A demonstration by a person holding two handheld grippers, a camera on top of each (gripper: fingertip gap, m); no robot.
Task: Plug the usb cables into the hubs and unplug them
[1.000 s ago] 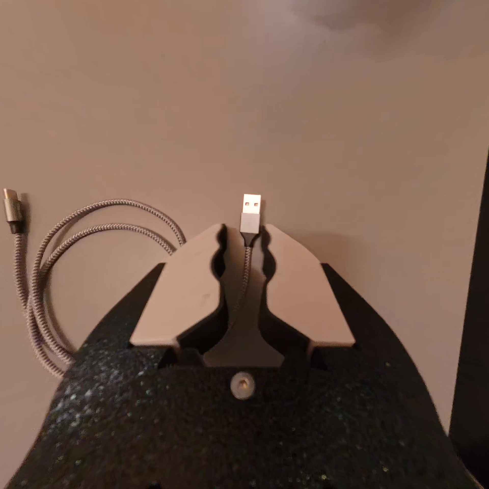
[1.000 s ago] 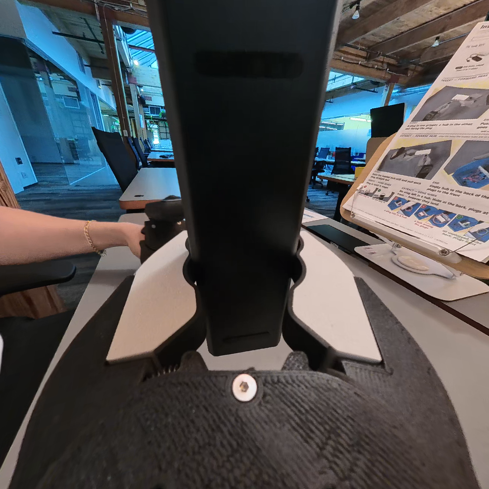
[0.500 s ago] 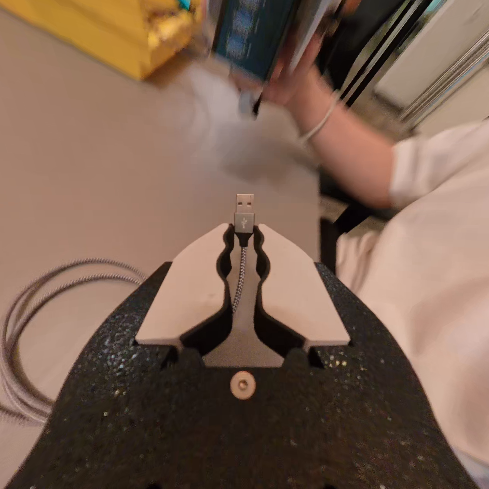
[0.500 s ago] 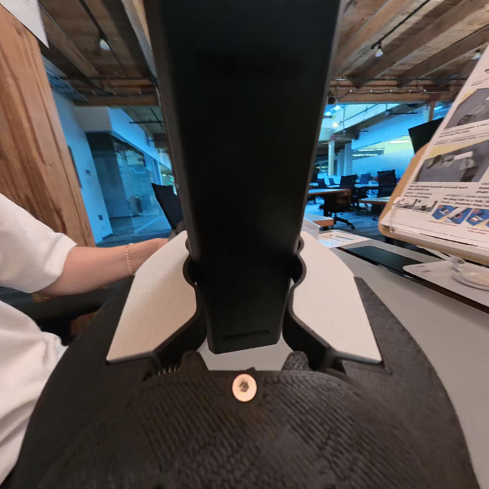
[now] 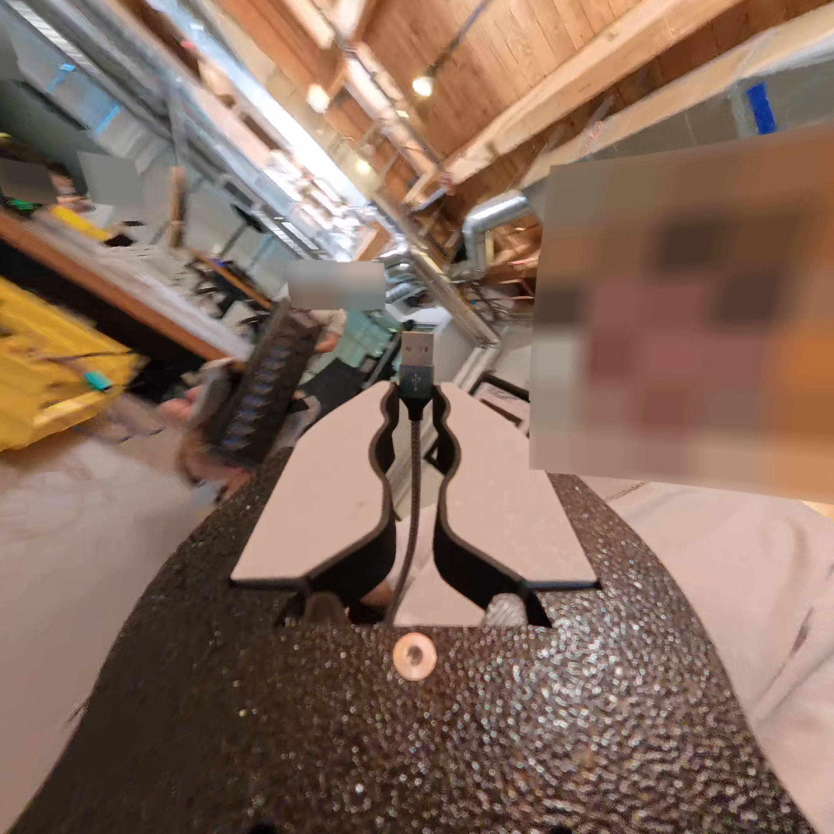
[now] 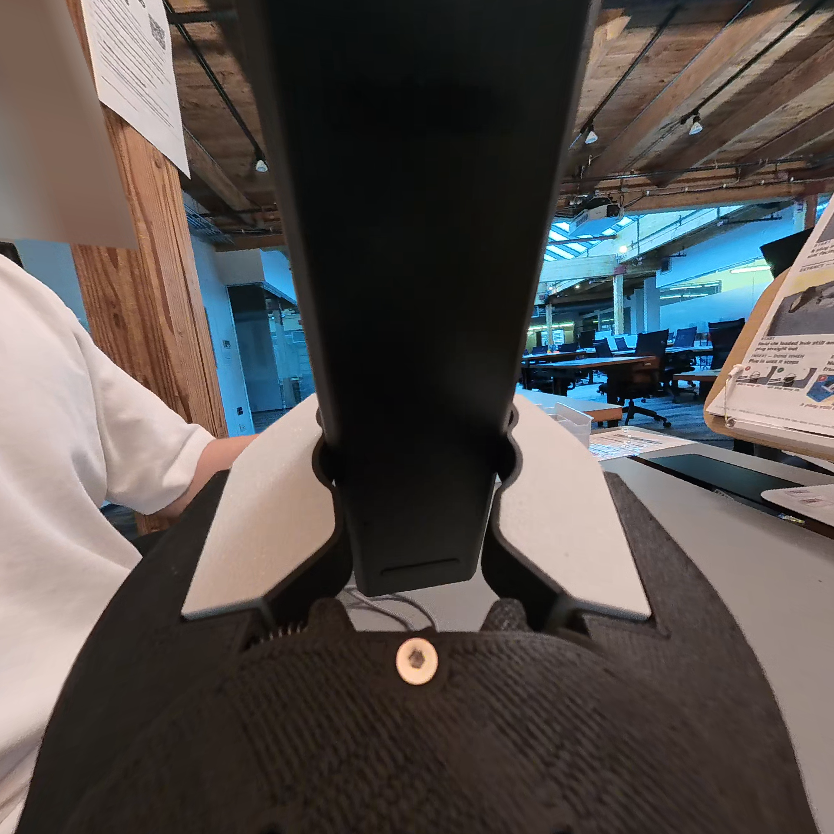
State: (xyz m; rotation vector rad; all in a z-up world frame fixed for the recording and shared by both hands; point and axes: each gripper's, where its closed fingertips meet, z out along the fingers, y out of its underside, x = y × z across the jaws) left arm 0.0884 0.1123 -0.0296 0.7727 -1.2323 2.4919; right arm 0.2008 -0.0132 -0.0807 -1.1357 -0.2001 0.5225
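- Our left gripper (image 5: 416, 392) was clenched on the grey housing of the braided grey USB-A cable (image 5: 416, 377), the bare metal plug standing clear beyond the fingertips and the cord trailing back between the jaws.
- Our right gripper (image 6: 416, 442) was clamped around the lower part of the long black plastic multi-port USB hub (image 6: 415, 271), which stood upright out of the jaws — its flat dark face filled the middle of the right wrist view.
- In the blurred left wrist view the hub (image 5: 266, 388) showed to the left of the plug, well apart from it and held in the air, its row of ports facing the camera.
- We judged the plug light and rigid, best held by its housing; the cord was limp and would give no push.
- The hub looked stiff and smooth, likely slippery — a grip low on its body seemed sound, though insertion force near the top could lever it.
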